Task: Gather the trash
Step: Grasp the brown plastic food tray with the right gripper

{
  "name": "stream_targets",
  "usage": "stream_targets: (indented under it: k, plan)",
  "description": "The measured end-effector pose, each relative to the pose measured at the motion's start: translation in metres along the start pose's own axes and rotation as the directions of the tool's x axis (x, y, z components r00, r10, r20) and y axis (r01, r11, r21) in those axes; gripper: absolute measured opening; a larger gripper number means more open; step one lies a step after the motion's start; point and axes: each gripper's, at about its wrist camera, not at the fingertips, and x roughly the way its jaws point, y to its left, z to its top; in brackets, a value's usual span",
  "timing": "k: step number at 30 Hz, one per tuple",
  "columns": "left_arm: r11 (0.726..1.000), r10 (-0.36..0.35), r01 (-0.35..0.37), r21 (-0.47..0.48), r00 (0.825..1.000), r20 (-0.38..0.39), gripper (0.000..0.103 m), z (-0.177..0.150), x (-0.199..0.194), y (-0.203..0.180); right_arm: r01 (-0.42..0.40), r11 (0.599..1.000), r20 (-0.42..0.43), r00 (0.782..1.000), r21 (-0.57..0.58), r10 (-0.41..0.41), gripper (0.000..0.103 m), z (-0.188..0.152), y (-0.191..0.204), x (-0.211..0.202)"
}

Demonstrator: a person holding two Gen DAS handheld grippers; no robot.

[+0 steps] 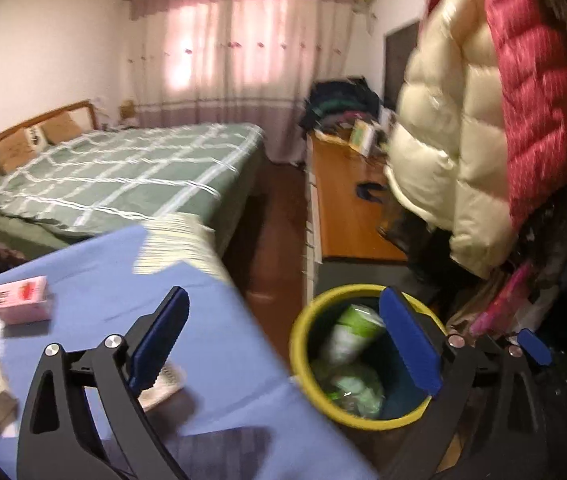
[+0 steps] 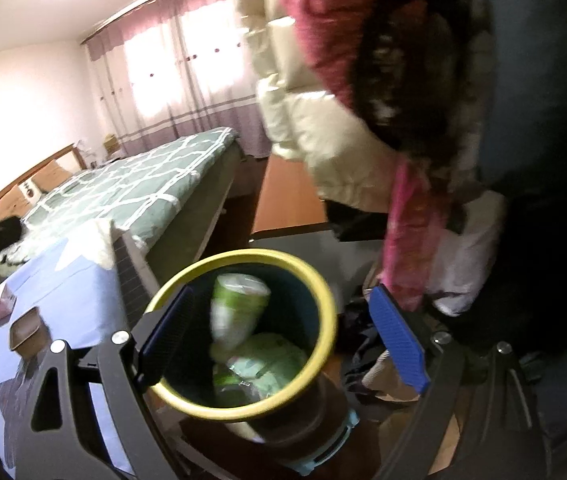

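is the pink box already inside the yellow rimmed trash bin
No, the pink box lies on the blue tablecloth, apart from the yellow-rimmed bin, which holds green and white packaging.

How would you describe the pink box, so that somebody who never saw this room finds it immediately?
Start at the bed with the green checked cover; in front of it is a table with a blue cloth. The pink box sits on that cloth, towards the left. It is the only pink thing there; the items near it look pale or brownish.

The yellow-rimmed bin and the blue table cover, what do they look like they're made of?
Bin: probably moulded plastic, judging by its smooth yellow rim and dark matte inner wall. Table cover: likely thin cloth or plastic sheeting; it lies flat with soft creases, though blur leaves that open.
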Motion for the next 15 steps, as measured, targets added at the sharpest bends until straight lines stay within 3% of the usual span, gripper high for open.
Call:
stream_targets:
  k: [4,8,12,15]
  plan:
    - [0.995,0.086,-0.083,-0.060,0.995,0.049,0.096,-0.013,-0.041,0.054,-0.039,0.999,-0.008,0.999,-0.035,0.038,0.085,-0.003,0.028,-0.001]
    - [0.971,0.198,-0.186,-0.150,0.978,0.069,0.097,-0.033,-0.082,0.119,-0.115,0.991,-0.035,0.993,-0.072,0.113,0.085,-0.006,0.062,-0.002]
    - [0.922,0.333,-0.306,-0.237,0.939,0.084,0.097,-0.060,-0.121,0.184,-0.167,0.979,-0.051,0.986,-0.119,0.162,0.085,-0.010,0.098,-0.004]
    - [0.872,0.435,-0.399,-0.283,0.897,0.079,0.097,-0.080,-0.144,0.229,-0.202,0.968,-0.064,0.979,-0.151,0.194,0.085,-0.015,0.124,-0.007]
